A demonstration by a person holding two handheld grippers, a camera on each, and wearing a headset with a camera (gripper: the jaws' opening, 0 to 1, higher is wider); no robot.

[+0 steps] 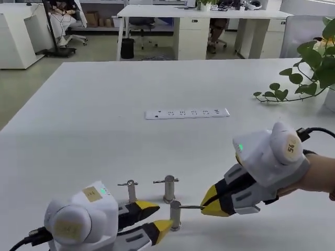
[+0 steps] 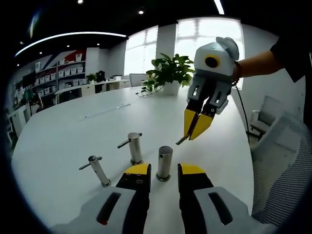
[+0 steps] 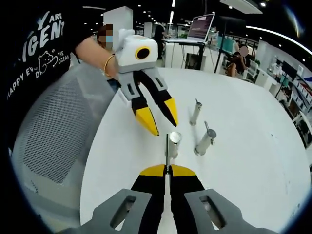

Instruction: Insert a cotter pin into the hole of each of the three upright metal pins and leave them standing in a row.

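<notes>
Three metal pins are stood upright on the white tabletop (image 1: 104, 130). The left metal pin (image 1: 131, 192) is crossed near its top by a first cotter pin (image 1: 127, 183), set level. The far metal pin (image 1: 169, 191) is crossed likewise by a second cotter pin (image 1: 163, 181). The near metal pin (image 1: 175, 215) is flanked by the parted jaws of the left gripper (image 1: 161, 216); whether it is touched cannot be judged. A third cotter pin (image 1: 189, 207) is pinched in the closed right gripper (image 1: 208, 204). Its long axis is held level, and its free end is pointed at the top of the near metal pin, just beside it.
</notes>
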